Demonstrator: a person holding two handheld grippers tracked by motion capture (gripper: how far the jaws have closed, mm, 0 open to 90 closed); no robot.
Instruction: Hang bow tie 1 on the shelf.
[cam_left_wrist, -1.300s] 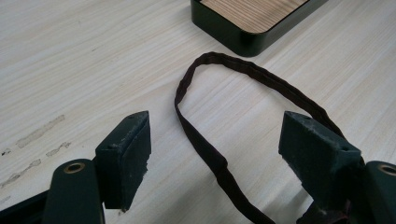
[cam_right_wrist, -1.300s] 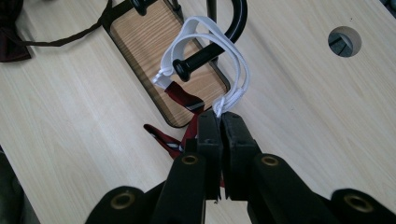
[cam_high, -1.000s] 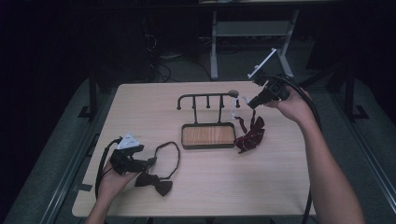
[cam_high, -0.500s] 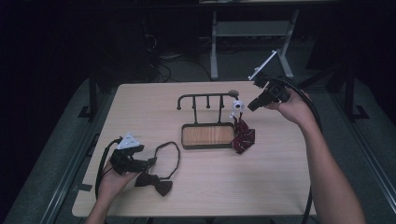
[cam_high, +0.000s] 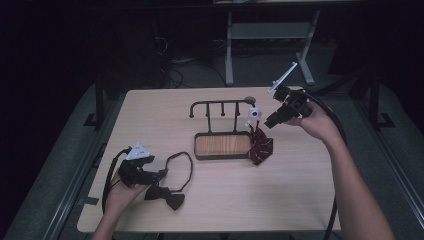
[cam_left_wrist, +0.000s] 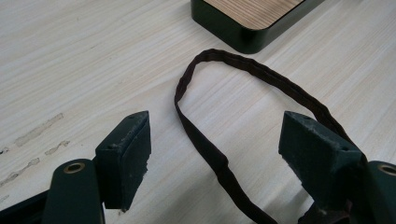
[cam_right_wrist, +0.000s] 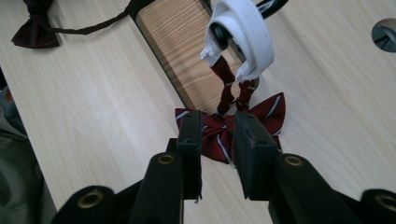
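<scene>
Rack mid-table; striped bow tie hangs off its right end by white band, resting on table — second bow tie lies front-left, its strap looping toward rack.

The setting is a recording lab or studio. A light wood-laminate bench stands lit in an otherwise dark room on grey floor matting. Behind it are a grey metal equipment stand and loose black cables on the floor. No household furnishings are visible.
</scene>
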